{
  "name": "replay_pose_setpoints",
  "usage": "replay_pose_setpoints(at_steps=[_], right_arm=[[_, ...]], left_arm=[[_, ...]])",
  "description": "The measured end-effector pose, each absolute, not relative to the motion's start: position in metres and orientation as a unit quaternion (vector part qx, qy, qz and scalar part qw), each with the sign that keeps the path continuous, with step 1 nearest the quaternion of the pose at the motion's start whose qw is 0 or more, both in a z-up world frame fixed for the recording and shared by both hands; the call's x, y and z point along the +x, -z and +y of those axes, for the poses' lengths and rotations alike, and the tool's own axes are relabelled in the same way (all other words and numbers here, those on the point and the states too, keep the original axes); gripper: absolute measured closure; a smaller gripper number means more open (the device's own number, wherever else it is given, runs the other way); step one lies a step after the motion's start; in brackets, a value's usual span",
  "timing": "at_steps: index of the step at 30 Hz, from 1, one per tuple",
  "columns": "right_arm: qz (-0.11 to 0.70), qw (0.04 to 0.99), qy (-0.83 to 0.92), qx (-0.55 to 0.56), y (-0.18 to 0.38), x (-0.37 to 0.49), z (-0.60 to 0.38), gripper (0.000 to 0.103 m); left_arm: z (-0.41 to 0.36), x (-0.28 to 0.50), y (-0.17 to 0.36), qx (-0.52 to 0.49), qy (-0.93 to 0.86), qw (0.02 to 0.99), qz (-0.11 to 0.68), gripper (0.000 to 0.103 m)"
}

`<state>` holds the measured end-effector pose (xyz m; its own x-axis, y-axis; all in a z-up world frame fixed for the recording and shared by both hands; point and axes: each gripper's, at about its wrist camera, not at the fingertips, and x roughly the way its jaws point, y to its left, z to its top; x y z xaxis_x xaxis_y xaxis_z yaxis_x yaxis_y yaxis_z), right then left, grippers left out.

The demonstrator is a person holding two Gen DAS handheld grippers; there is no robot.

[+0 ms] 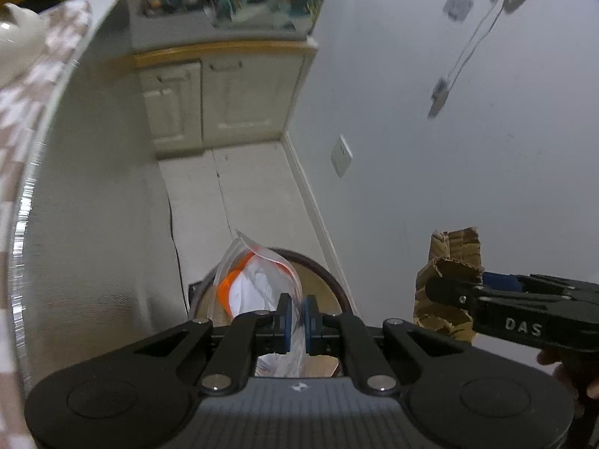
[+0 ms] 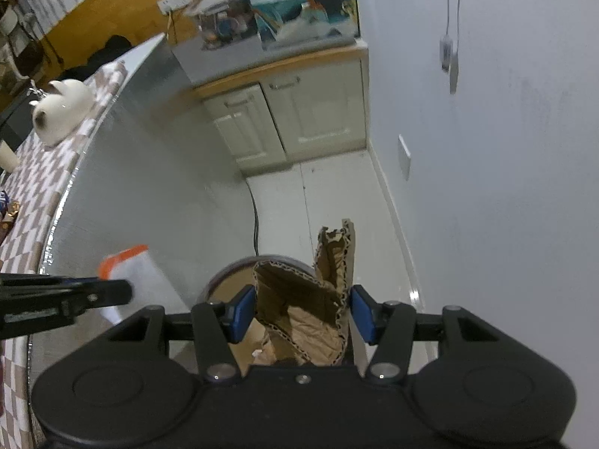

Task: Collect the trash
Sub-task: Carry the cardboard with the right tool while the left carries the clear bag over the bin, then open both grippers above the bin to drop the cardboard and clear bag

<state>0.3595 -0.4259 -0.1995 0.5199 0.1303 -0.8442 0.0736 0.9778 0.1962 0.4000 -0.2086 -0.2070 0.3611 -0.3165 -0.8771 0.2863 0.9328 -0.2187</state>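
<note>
My left gripper [image 1: 296,318] is shut on a clear plastic bag [image 1: 258,280] with an orange strip and white paper inside. The bag hangs over a round brown-rimmed bin [image 1: 329,280] on the floor. My right gripper [image 2: 301,312] is shut on a crumpled piece of brown corrugated cardboard [image 2: 303,299], held above the same bin [image 2: 232,280]. In the left wrist view the right gripper [image 1: 445,295] and its cardboard [image 1: 449,265] are at the right. In the right wrist view the left gripper [image 2: 127,292] and the bag [image 2: 131,280] are at the left.
A counter with a checked cloth [image 2: 37,187] and a white teapot [image 2: 60,112] rises at the left, its side panel [image 2: 149,187] close to the bin. A white wall [image 2: 486,187] runs along the right. Cream cabinets [image 2: 288,119] stand at the far end of the narrow floor.
</note>
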Motion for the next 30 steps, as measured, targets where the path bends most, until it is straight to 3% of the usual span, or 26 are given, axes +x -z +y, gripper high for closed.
replay_pose_setpoints(at_steps=[14, 16, 18, 27, 30], right_arm=[[0.548, 0.826, -0.030, 0.129, 0.267, 0.382, -0.421, 0.045], [0.556, 0.820, -0.036, 0.134, 0.277, 0.384, -0.419, 0.045], [0.559, 0.816, -0.042, 0.138, 0.286, 0.387, -0.417, 0.043], [0.573, 0.804, -0.070, 0.141, 0.312, 0.405, -0.407, 0.029], [0.577, 0.801, -0.078, 0.141, 0.319, 0.404, -0.405, 0.016]], left_arm=[[-0.223, 0.441, 0.317, 0.037, 0.169, 0.780, 0.602, 0.094], [-0.219, 0.445, 0.326, 0.041, 0.154, 0.777, 0.608, 0.082], [-0.215, 0.447, 0.331, 0.042, 0.143, 0.776, 0.613, 0.063], [-0.189, 0.438, 0.332, 0.023, 0.110, 0.772, 0.626, 0.049], [-0.181, 0.432, 0.336, 0.015, 0.100, 0.768, 0.633, 0.044]])
